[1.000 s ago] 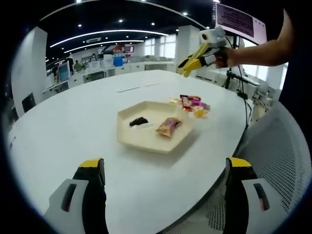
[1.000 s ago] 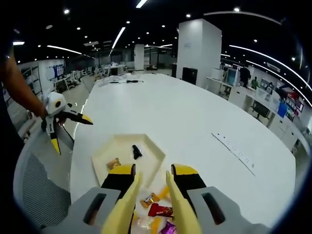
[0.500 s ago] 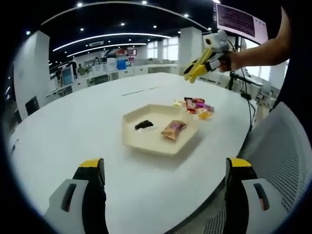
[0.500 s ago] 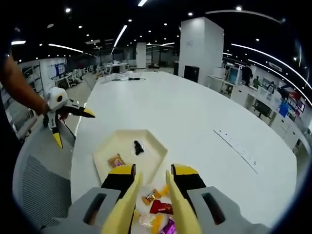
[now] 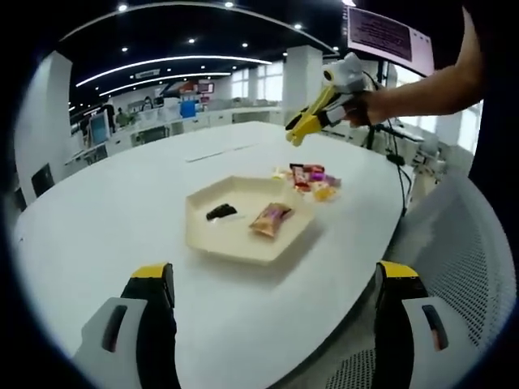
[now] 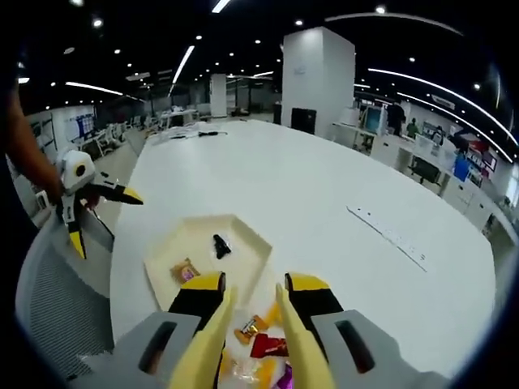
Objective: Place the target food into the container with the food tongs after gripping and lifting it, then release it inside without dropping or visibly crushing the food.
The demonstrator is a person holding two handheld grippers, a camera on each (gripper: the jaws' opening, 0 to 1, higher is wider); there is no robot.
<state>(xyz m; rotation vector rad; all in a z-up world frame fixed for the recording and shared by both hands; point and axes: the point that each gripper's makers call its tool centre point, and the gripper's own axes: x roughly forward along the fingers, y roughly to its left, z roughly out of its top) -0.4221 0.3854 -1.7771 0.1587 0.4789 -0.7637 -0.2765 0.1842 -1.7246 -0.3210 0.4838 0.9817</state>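
1. Your right gripper carries a pair of long yellow plastic food tongs, whose arms run forward between its jaws. The tong tips are out of frame, so you cannot tell from here whether the jaws are squeezing the tongs closed. In the left gripper view the same tongs hang above the far end of the table, tips slightly apart, nothing visibly held between them.

2. Your left gripper is spread wide and empty, held well back from the tray over the near edge of the round white table.

3. The container, a cream hexagonal shallow tray, already holds two things: a small dark piece of food and an orange wrapped snack.

4. The remaining food is a loose heap of bright wrapped sweets just beside the tray's far edge, on bare table. In the right gripper view that heap lies directly under the tongs.

5. Judged from this, part of the loading looks done. Still ahead: lower the tongs onto one sweet, close gently, lift, carry it across to the tray and let go inside.
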